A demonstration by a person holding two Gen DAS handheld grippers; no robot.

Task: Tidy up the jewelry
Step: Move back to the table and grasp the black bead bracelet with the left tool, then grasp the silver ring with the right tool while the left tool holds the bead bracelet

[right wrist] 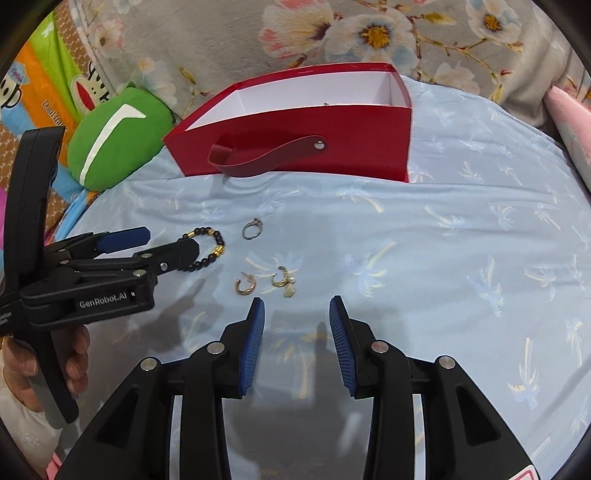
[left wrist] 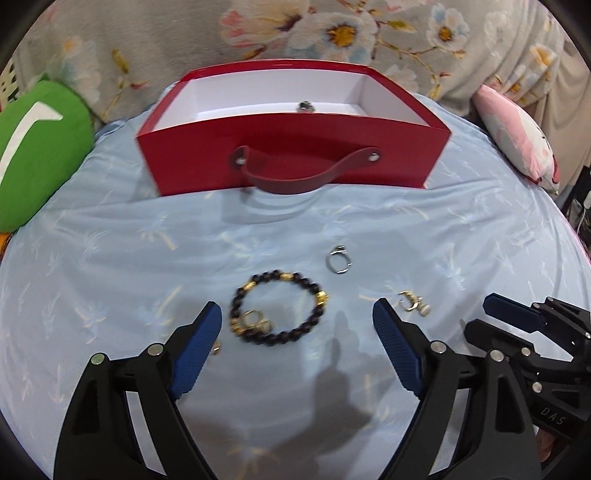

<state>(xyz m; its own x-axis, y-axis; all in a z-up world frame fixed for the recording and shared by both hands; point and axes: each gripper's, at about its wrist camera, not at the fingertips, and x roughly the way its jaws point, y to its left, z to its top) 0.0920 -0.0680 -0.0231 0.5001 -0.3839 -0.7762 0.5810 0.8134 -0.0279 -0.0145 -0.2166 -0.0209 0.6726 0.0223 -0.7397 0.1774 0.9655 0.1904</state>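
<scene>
Closest to us, our left gripper (left wrist: pixel 297 317) hangs over the pale blue sheet (left wrist: pixel 110 258) with its two blue fingers (left wrist: pixel 199 347) spread far apart and nothing pinched between them. Our right gripper (right wrist: pixel 296 308) hangs just beside it on the right, its blue fingers (right wrist: pixel 255 339) only partly spread, and they pinch nothing too. A hand (right wrist: pixel 44 362) holds the black handle of the left one. Just past the left fingers lies a dark bead bracelet (left wrist: pixel 279 308) with a few gold beads, and a small gold earring (left wrist: pixel 255 321) sits inside its loop. A tiny gold piece (left wrist: pixel 216 348) peeks out beside the left finger, but we cannot tell what it is. Just past the right fingers lie a gold hoop earring (right wrist: pixel 245 286) and, next to it, a gold earring with a little pale drop (right wrist: pixel 283 283). A bit farther out lies a silver ring (right wrist: pixel 252 229), apart from the others. Farther still stands a red box (left wrist: pixel 295 155) with white inside and a floppy red strap handle (left wrist: pixel 295 181) on its near wall. One small shiny thing (left wrist: pixel 306 106) sits in the box already. A green cushion (left wrist: pixel 37 147) lies far left, a pink pillow (left wrist: pixel 517 133) far right, and a flowery blanket (left wrist: pixel 332 33) is farthest back.
</scene>
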